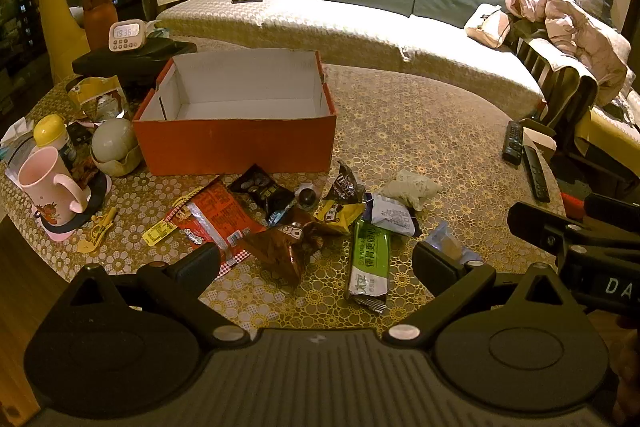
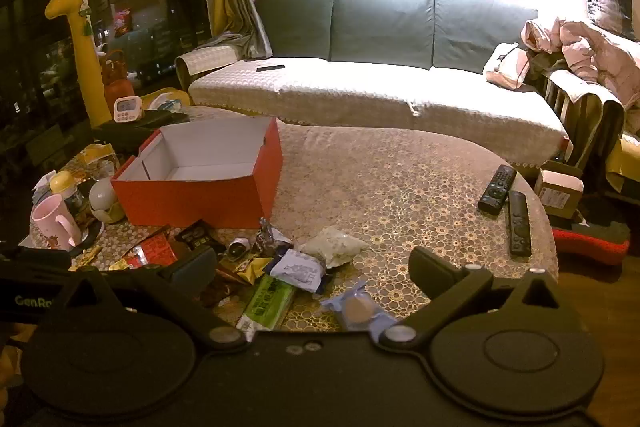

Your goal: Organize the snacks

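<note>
Behind the round tabletop (image 1: 440,131) we see a green sofa (image 2: 384,27) under a pale cover. We hold both tongs above the near edge, pointing down at the snacks. Our left tongs (image 1: 316,263) stand wide apart with nothing between them, over a brown Oreo packet (image 1: 284,243) and a green bar wrapper (image 1: 370,263). Our right tongs (image 2: 312,267) are equally apart and grip nothing; a clear-wrapped round pastry (image 2: 358,309) lies just below them. The snack pile spreads along the near edge, in front of an open red box (image 1: 236,123) with a bare white inside. Two remotes (image 2: 506,203) lie at the right edge, a pink mug (image 1: 48,187) at the left.
</note>
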`<act>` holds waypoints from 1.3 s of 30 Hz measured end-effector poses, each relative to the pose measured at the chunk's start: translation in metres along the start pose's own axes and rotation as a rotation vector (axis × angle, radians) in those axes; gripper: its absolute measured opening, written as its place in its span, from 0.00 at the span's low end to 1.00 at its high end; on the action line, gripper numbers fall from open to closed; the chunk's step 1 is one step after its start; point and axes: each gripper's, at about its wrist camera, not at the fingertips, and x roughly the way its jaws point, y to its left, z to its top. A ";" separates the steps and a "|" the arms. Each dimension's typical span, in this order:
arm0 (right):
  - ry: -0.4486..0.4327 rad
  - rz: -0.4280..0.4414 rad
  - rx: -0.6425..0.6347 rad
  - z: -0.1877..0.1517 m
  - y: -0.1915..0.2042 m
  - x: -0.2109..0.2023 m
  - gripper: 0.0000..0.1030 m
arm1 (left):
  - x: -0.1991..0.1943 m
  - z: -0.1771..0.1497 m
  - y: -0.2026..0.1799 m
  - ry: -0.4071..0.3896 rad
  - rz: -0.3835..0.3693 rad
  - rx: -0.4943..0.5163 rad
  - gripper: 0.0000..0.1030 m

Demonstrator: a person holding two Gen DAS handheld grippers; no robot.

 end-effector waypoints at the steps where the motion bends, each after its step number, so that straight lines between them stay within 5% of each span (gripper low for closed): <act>1: -0.001 0.000 0.000 0.000 0.000 0.000 1.00 | 0.000 0.000 0.001 0.000 0.000 0.000 1.00; 39: 0.008 -0.005 0.006 0.000 -0.001 0.002 1.00 | 0.004 -0.002 -0.003 0.005 -0.007 0.012 1.00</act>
